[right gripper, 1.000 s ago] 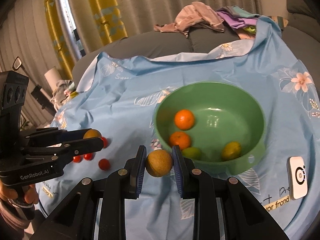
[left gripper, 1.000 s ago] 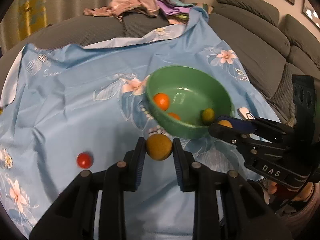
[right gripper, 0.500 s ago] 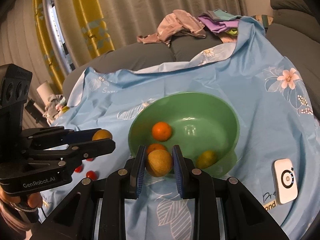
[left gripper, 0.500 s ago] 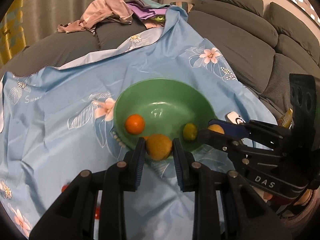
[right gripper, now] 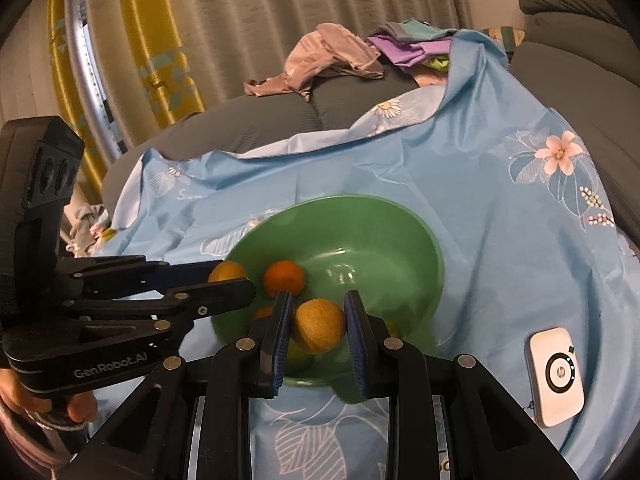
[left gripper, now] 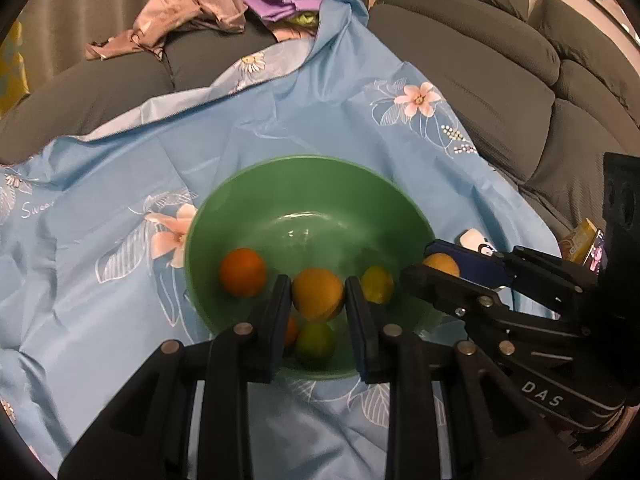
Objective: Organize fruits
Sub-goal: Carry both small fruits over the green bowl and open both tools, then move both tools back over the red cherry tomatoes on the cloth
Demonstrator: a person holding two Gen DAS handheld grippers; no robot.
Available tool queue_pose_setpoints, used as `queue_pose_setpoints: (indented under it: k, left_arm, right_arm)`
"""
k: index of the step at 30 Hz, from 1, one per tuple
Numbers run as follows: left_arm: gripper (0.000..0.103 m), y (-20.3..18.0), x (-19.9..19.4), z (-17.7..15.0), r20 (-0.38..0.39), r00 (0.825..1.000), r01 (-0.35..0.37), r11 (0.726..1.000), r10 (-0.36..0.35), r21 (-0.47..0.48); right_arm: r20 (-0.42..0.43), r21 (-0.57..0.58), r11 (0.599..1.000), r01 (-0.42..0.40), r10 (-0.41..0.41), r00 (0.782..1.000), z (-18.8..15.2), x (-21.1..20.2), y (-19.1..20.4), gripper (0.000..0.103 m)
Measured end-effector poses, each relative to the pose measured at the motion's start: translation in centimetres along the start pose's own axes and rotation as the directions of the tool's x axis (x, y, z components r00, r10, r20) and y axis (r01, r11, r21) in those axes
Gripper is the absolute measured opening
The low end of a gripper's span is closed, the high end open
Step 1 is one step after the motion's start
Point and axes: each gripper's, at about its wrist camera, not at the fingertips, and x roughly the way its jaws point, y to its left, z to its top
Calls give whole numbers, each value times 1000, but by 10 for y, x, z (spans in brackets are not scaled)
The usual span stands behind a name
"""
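Green plastic fills the view ahead of both my grippers: the bowl (left gripper: 320, 184) sits on the blue flowered cloth (left gripper: 120, 260), and both tools hang over its near rim. My left gripper (left gripper: 318, 300) is closed around a yellow-brown fruit (left gripper: 318, 292), the two blue-padded fingers (left gripper: 280, 308) pressing its sides, and it holds the fruit above the inside of the bowl. My right gripper (right gripper: 318, 326) likewise pinches a second, dull yellow fruit (right gripper: 318, 330) between its pads, also over the near part of the bowl (right gripper: 400, 216). Past my left fingertips and to their left lies an orange (left gripper: 243, 272) on the bowl's floor; just right of them is a small yellow-green fruit (left gripper: 378, 283), and directly under the held fruit a green lime (left gripper: 316, 342) with a sliver of another orange fruit (left gripper: 291, 330) beside it, mostly hidden by my finger. From the left camera my right gripper (left gripper: 434, 270) comes in from the right side. From the right camera my left gripper (right gripper: 232, 286) reaches in from the left. To the right of my right gripper, on the cloth and apart from the bowl, rests a small white device (right gripper: 556, 376). Far beyond the bowl, a heap of clothes (right gripper: 340, 60) lies on the grey sofa (left gripper: 500, 60).
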Motion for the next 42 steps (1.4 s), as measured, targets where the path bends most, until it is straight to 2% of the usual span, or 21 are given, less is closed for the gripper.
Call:
queue_pose_setpoints:
  k: [14, 15, 18, 20, 22, 30, 34, 36, 38, 40, 42]
  left_arm:
    - [27, 12, 24, 1, -37, 999, -7, 1000, 6, -26]
    - [30, 13, 23, 1, -37, 999, -6, 999, 5, -31]
    - [53, 17, 20, -1, -37, 999, -18, 999, 16, -45]
    - [57, 22, 14, -5, -30, 999, -19, 998, 18, -63]
    - [67, 26, 9, -8, -30, 999, -25, 996, 22, -84]
    - [76, 47, -30, -40, 7, 999, -32, 981, 34, -192]
    - [87, 62, -58, -73, 23, 999, -39, 957, 47, -286]
    - [88, 70, -71, -87, 35, 999, -26, 943, 40, -332]
    - [90, 79, -85, -105, 39, 997, -45, 925, 64, -376]
    - [97, 89, -98, -121, 38, 995, -65, 904, 90, -424]
    - [99, 101, -114, -138, 54, 993, -65, 871, 104, -486]
  right_arm:
    - [-57, 27, 999, 30, -29, 998, 0, 18, -11, 28]
    - [-65, 33, 999, 35, -33, 997, 0, 20, -12, 28]
    - [-85, 47, 998, 46, -42, 996, 0, 23, -15, 30]
    - [-88, 47, 997, 56, -52, 995, 0, 22, -14, 35]
    - [-92, 48, 997, 64, -60, 994, 1, 21, -13, 36]
    - [-69, 56, 998, 33, -29, 997, -1, 5, -6, 40]
    - [-43, 94, 996, -4, 8, 999, -7, -10, -10, 44]
    - [-44, 111, 994, -21, 26, 999, -11, -15, -13, 44]
    - [-52, 123, 992, -23, 30, 998, -14, -19, -14, 44]
    - [-54, 125, 992, -34, 41, 998, -16, -22, -12, 44]
    - [-53, 123, 991, -46, 53, 997, -18, -26, -8, 44]
